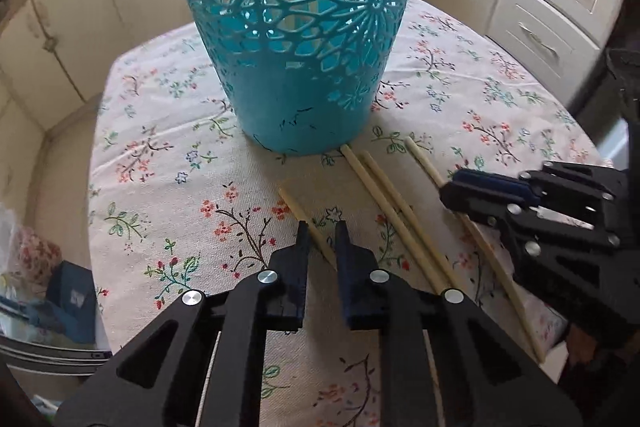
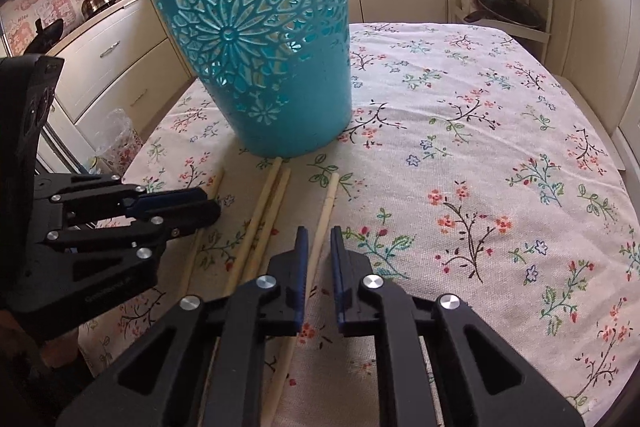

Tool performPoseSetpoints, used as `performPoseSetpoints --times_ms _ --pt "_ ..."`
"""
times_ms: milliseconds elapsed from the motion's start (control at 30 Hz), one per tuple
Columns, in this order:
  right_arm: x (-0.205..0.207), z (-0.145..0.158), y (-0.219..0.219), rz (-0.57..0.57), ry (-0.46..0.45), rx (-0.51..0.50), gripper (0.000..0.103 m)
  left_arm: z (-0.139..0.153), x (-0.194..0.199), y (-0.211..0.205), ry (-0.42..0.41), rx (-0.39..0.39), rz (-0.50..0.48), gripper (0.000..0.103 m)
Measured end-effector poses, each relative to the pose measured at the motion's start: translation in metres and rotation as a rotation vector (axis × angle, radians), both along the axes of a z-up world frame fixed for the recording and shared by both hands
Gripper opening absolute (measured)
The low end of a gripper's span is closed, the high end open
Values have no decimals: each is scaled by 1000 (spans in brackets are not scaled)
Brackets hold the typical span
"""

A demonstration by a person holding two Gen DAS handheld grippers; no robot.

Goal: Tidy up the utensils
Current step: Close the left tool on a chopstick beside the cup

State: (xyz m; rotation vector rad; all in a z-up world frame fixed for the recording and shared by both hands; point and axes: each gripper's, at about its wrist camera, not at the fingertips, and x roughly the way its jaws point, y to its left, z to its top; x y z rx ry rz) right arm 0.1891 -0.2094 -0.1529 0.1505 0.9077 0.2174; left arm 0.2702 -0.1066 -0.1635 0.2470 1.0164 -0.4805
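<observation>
Left wrist view. Left gripper (image 1: pixel 322 227) low at centre, tilted down over the floral tablecloth (image 1: pixel 160 167). Jaws drawn close, nipped on the left chopstick (image 1: pixel 294 205), which runs up and away to the left from between the fingertips. Straight ahead, past the tips, stands the teal cut-out basket (image 1: pixel 304 107), upright on the cloth. Just right of the fingers lies the middle pair of chopsticks (image 1: pixel 384 195), side by side and touching, far ends almost at the basket's foot. Further right, the right gripper (image 1: pixel 448 189) comes in from the edge, jaws together on the right chopstick (image 1: pixel 420 155), whose near end reaches past that gripper toward the table edge.

Right wrist view. Right gripper (image 2: pixel 320 231) low at centre, pointing down, jaws narrow and pinched on the right chopstick (image 2: pixel 330 195), which passes between the pads and on under the tool body. Ahead and a little left, the basket (image 2: pixel 280 99), apart from the chopstick's far tip. Just left of the fingers, the middle pair (image 2: pixel 272 195), loose on the cloth. Beyond those, the left gripper (image 2: pixel 214 205) side-on, shut over the left chopstick (image 2: pixel 218 179) near its far end.
</observation>
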Motion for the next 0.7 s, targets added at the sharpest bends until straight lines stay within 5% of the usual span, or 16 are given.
performPoseSetpoints --times_ms 267,400,467,633,700 --pt "0 1 3 36 2 20 12 0 9 -3 45 26 -104 12" --pt "1 0 1 17 1 33 12 1 18 4 74 28 -3 32" --pt "2 0 2 17 -2 28 12 0 19 5 66 10 47 32" --pt "0 -1 3 21 -11 14 12 -3 9 0 -12 15 140 30" --pt "0 -1 3 19 -13 14 12 -4 3 -2 -36 -2 145 15"
